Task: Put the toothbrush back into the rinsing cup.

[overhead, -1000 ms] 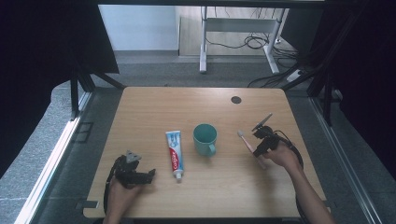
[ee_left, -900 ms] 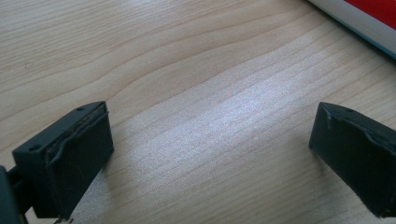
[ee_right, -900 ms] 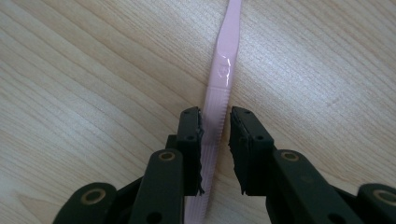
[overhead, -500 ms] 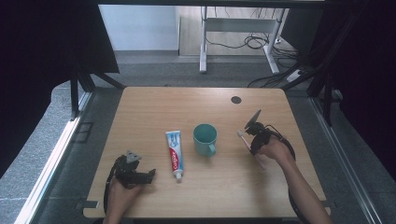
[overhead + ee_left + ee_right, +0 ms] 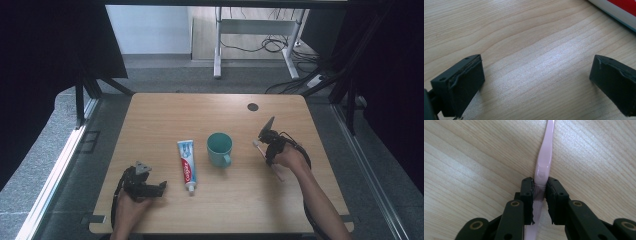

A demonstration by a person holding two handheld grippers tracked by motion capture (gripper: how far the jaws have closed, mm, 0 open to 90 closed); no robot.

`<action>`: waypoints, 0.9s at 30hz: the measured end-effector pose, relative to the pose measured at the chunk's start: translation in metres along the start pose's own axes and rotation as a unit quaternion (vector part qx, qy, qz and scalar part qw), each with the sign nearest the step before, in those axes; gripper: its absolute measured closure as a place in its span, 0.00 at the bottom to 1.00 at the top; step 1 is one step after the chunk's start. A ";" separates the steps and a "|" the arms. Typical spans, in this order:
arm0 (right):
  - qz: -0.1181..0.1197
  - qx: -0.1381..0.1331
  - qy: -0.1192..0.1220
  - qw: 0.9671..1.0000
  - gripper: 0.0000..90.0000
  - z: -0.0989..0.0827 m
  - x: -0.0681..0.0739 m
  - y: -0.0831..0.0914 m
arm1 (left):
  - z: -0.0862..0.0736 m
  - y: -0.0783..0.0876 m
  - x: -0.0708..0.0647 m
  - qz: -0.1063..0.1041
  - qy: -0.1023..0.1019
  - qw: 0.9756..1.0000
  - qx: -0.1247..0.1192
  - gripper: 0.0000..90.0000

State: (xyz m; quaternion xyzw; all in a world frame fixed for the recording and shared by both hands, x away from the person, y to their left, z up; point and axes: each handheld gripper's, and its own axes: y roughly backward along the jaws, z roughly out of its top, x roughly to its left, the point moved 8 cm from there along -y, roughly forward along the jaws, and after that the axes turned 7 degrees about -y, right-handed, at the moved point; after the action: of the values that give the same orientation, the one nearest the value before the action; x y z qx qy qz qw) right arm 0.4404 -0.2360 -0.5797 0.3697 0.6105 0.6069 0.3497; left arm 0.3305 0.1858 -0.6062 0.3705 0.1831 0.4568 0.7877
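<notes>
High view: right gripper (image 5: pixel 264 142), right of centre, pinches the pink toothbrush (image 5: pixel 276 171) beside the teal mug (image 5: pixel 219 148).

Left gripper view: jaws spread, empty.

Right gripper view: narrow grip on the handle (could pivot, slip).

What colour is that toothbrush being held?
Pale pink; the toothbrush shows best in the right gripper view.

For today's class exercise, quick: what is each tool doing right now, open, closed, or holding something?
Left tool: open, nothing between its jaws.
Right tool: closed on the pink toothbrush.
</notes>
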 end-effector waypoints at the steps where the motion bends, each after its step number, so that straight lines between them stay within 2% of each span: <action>1: -0.001 0.000 0.000 1.000 0.85 0.000 0.000 0.000 | 0.000 0.000 0.000 0.000 0.000 1.000 0.000 0.00; 7: 0.009 -0.001 0.000 1.000 0.87 -0.002 -0.001 0.000 | 0.000 0.000 0.000 0.000 0.000 1.000 0.000 0.00; 10: 0.012 -0.011 -0.001 1.000 0.87 -0.002 -0.001 0.002 | 0.000 0.000 0.000 0.000 0.000 1.000 0.000 0.00; 27: 0.025 -0.051 0.015 0.998 0.87 -0.004 0.004 0.026 | 0.000 0.000 0.000 0.000 0.000 1.000 0.000 0.00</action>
State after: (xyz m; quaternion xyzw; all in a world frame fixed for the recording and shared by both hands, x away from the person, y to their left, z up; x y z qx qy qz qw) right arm 0.4356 -0.2344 -0.5538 0.3570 0.5747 0.6512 0.3438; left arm 0.3305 0.1858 -0.6062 0.3704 0.1832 0.4568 0.7877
